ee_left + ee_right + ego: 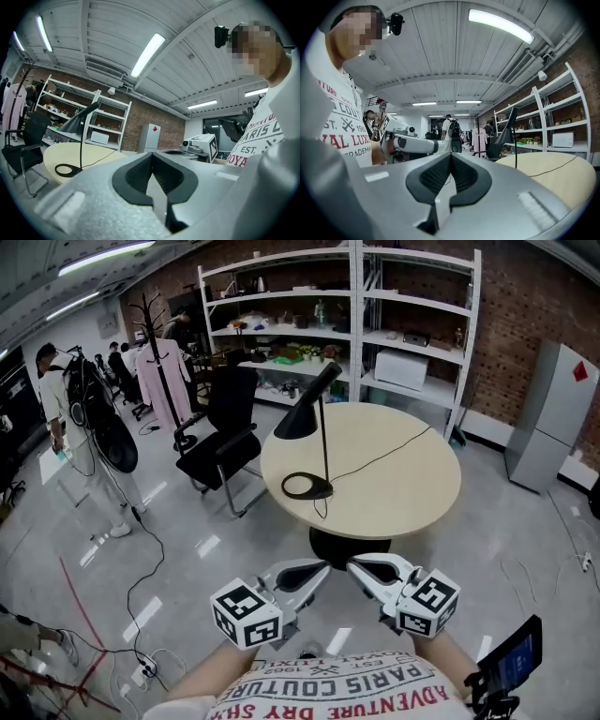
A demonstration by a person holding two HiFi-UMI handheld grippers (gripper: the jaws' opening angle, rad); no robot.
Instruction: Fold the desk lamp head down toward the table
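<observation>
Left gripper (315, 576) and right gripper (363, 570), closed and empty, look parked by the chest, well clear of the lamp (300, 420), head slanting down.

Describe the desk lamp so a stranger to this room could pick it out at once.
Find the round beige table before the white shelves. Near its left edge stands the desk lamp: black, an upright stem on a ring base, its cone shade angled down. Nothing else stands there.
</observation>
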